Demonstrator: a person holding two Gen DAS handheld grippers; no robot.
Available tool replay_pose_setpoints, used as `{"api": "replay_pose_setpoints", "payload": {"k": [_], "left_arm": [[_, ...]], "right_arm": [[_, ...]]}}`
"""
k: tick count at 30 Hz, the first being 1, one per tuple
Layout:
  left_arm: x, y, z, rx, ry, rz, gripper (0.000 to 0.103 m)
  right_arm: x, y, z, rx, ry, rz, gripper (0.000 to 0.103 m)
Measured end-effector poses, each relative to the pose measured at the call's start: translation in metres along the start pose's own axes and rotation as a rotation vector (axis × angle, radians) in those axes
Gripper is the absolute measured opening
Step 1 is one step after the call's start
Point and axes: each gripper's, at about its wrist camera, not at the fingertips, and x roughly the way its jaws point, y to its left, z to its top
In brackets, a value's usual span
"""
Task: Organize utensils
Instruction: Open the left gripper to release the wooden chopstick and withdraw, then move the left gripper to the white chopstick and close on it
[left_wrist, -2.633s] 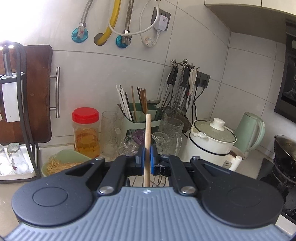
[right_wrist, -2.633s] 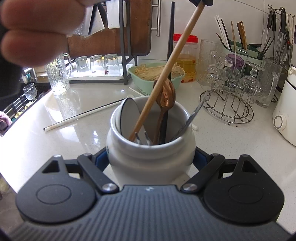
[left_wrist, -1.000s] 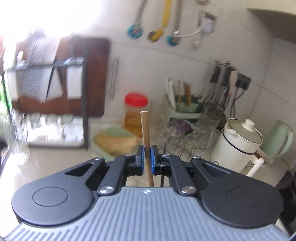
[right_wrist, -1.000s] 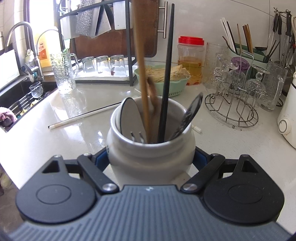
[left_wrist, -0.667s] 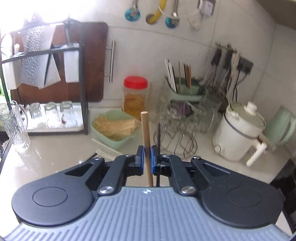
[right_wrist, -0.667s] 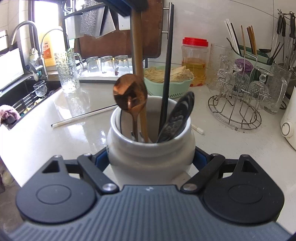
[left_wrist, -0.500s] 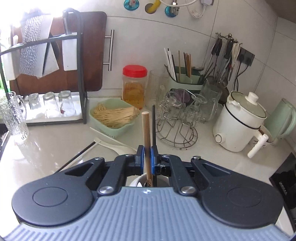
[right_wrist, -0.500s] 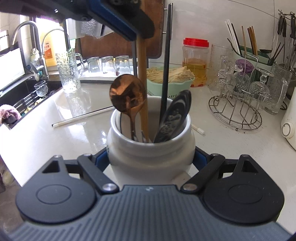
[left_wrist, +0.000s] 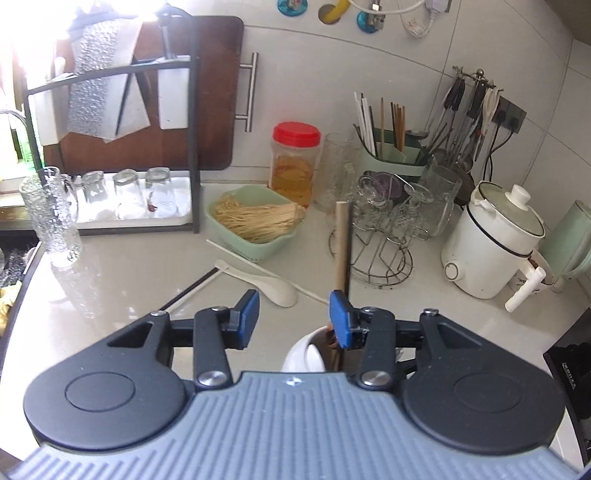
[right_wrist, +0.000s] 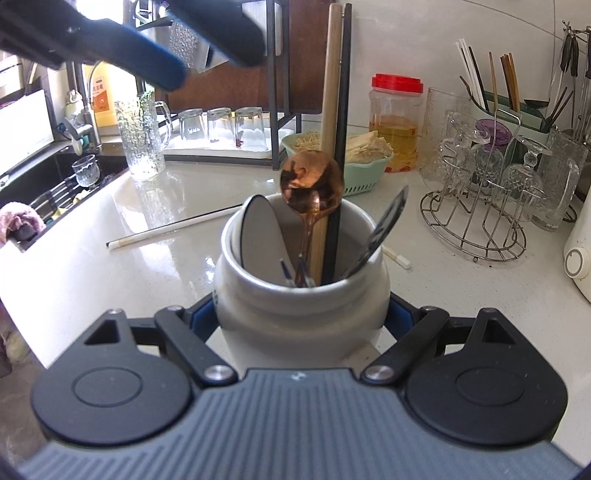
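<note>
left wrist view, left to right: a rack of upturned glasses (left_wrist: 122, 192) stood at the back of the counter (left_wrist: 110, 280), then a green basket of noodles (left_wrist: 255, 221), a white spoon (left_wrist: 273, 288) and chopsticks lying flat, a wire glass stand (left_wrist: 376, 254), and a white cooker (left_wrist: 491, 243) at far right. the left gripper (left_wrist: 293, 319) hung over the white jar (left_wrist: 303, 356); its jaws had just been opening and stood spread, nothing pinched. the wooden stick (left_wrist: 341, 251) rose just beside the right-hand blue pad, loose; whether it touched the pad i could not tell.

right wrist view, left to right: a sink (right_wrist: 55, 184) at the counter edge, a white chopstick (right_wrist: 173, 227) lying on the counter, then the jar, held at its sides by the pads of the right gripper (right_wrist: 301, 314). in the jar stood a white spoon, a copper spoon (right_wrist: 312, 184), the wooden stick, a black chopstick (right_wrist: 341, 147) and a dark spoon (right_wrist: 384, 229) leaning right. the stick stood nearly upright, alongside the black chopstick. the left gripper showed blurred at upper left.
</note>
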Motion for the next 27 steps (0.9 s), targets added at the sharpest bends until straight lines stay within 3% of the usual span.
{"api": "replay_pose_setpoints", "payload": {"k": [10,14,22,27], "left_arm": [[0.012,0.061,-0.015,0.027,0.069,0.047,0.048],[0.038,0.087,-0.019,0.051,0.129,0.009,0.048],[0.097,0.112,-0.016,0.145,0.153,-0.078,0.048],[0.137,0.133,-0.024,0.224,0.199,-0.056,0.046]], "right_arm": [[-0.001,0.004,0.0,0.021,0.009,-0.032,0.091],[-0.001,0.006,0.0,0.037,0.012,-0.055,0.091],[-0.001,0.011,0.0,0.068,0.017,-0.1,0.091],[-0.001,0.013,0.0,0.082,0.019,-0.12,0.091]]}}
